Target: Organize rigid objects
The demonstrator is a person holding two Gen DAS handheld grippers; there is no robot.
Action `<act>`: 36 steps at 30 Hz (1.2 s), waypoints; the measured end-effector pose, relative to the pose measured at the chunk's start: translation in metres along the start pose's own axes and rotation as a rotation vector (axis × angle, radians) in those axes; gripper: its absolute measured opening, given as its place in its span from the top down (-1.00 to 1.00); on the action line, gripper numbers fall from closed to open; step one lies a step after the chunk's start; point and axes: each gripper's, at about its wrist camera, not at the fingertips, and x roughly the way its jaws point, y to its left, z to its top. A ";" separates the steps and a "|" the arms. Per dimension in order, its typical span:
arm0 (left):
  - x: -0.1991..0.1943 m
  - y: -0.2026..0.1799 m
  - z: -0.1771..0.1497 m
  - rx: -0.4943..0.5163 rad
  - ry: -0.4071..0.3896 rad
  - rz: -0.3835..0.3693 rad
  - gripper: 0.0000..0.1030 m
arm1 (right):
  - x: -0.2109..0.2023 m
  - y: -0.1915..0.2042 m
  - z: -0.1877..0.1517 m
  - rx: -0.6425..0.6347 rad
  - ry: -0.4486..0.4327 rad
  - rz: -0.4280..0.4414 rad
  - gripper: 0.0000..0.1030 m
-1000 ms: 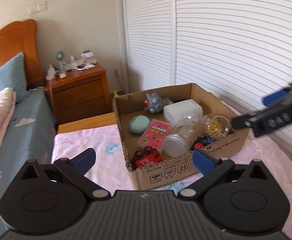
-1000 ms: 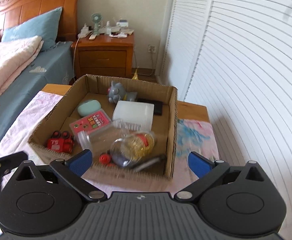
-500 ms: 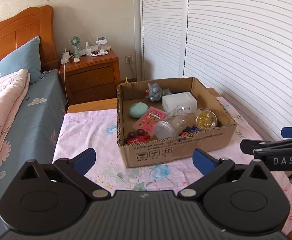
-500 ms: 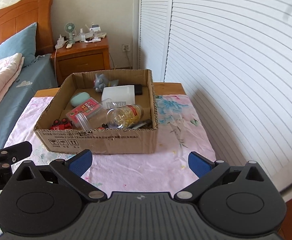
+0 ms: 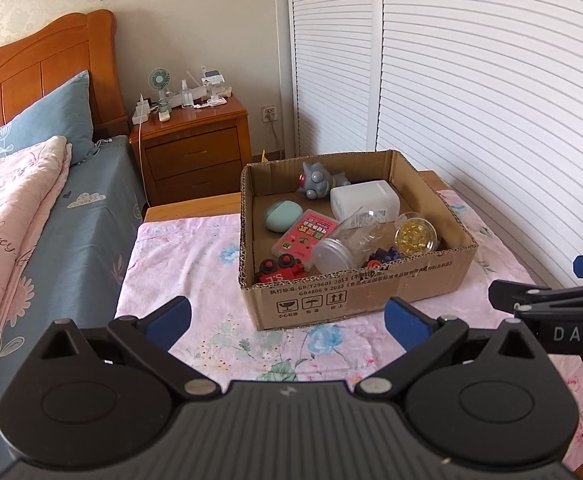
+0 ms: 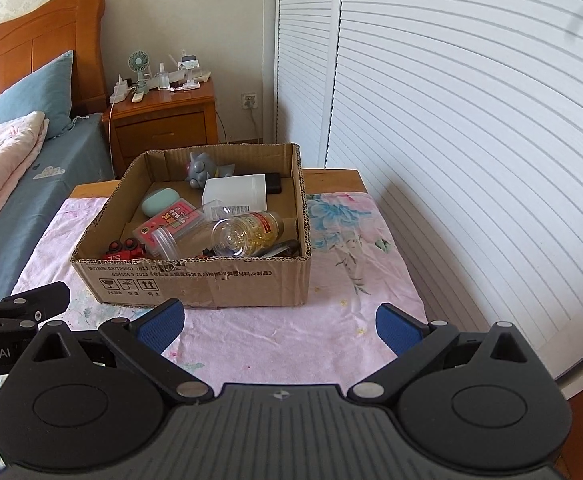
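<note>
A cardboard box (image 5: 355, 296) (image 6: 195, 276) stands on a table with a pink floral cloth (image 5: 195, 256). Inside lie a grey toy figure (image 5: 316, 181), a white container (image 5: 365, 200), a mint case (image 5: 283, 216), a pink card box (image 5: 305, 236), a clear jar (image 5: 343, 250), a jar of yellow capsules (image 5: 415, 234) (image 6: 251, 230) and a red toy car (image 5: 279, 270). My left gripper (image 5: 287, 314) is open and empty, in front of the box. My right gripper (image 6: 279, 322) is open and empty, also short of the box.
A bed with a blue sheet (image 5: 71, 240) and pink quilt lies to the left. A wooden nightstand (image 5: 191, 148) with a small fan stands behind. White louvred doors (image 5: 471, 100) run along the right. The right gripper's side shows at the edge of the left wrist view (image 5: 551, 304).
Both grippers have drawn back and away from the box, which now looks smaller and farther. Both stayed open and empty.
</note>
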 end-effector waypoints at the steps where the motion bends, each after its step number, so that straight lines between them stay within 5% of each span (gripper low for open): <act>1: 0.000 0.000 0.000 0.000 0.001 0.002 -0.99 | 0.000 0.000 0.000 -0.001 -0.001 0.001 -1.00; 36: -0.004 -0.003 -0.001 -0.028 0.004 0.025 -0.99 | -0.002 -0.001 -0.001 0.003 -0.008 -0.012 -1.00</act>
